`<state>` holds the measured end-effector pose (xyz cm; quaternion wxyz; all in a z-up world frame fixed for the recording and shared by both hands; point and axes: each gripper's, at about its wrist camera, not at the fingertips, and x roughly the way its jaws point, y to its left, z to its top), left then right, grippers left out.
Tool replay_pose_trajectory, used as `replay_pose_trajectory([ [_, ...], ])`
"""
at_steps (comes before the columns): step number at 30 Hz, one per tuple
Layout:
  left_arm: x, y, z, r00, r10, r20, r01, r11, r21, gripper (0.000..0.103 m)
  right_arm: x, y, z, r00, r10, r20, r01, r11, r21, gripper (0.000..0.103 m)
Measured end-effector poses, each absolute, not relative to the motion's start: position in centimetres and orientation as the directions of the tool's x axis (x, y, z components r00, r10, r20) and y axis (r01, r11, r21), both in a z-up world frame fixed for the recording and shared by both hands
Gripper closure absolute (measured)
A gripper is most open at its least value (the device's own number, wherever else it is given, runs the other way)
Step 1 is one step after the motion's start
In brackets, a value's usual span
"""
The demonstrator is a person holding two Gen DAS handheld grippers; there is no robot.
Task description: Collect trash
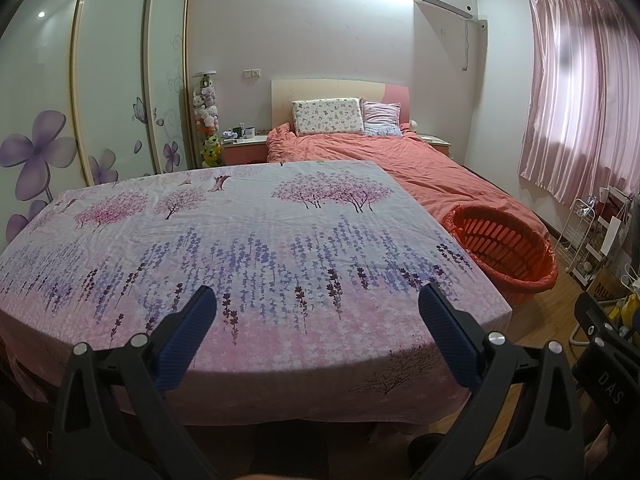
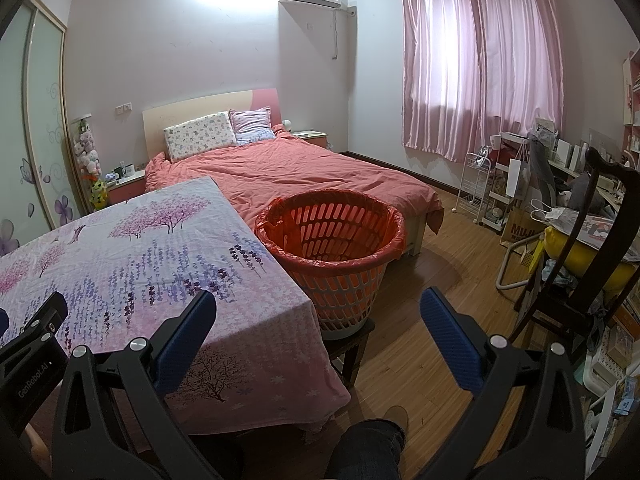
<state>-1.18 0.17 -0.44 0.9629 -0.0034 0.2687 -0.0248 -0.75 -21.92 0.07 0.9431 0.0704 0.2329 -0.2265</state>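
A slatted basket [image 2: 332,240] lined with a red bag stands on a low dark stool at the table's right side; it also shows in the left wrist view [image 1: 504,248]. It looks empty inside. A table under a floral cloth [image 1: 240,248] fills the left wrist view and shows no trash on it; it also shows in the right wrist view [image 2: 140,248]. My left gripper [image 1: 318,300] is open and empty above the table's near edge. My right gripper [image 2: 318,304] is open and empty, in front of the basket and the table's right corner.
A bed with a salmon cover [image 2: 288,172] lies behind the table and basket. A dark wooden chair [image 2: 592,240] and cluttered shelves [image 2: 508,184] stand at the right. Wooden floor [image 2: 440,280] runs between basket and chair. A wardrobe [image 1: 100,80] lines the left wall.
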Motion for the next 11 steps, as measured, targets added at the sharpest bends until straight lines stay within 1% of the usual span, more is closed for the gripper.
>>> replay_pose_trajectory([
  [11, -1.11, 0.5, -0.52, 0.852, -0.052, -0.521, 0.048, 0.999, -0.022, 0.004, -0.74, -21.89, 0.1, 0.789, -0.394, -0.471, 0.46, 0.887, 0.027, 0.002],
])
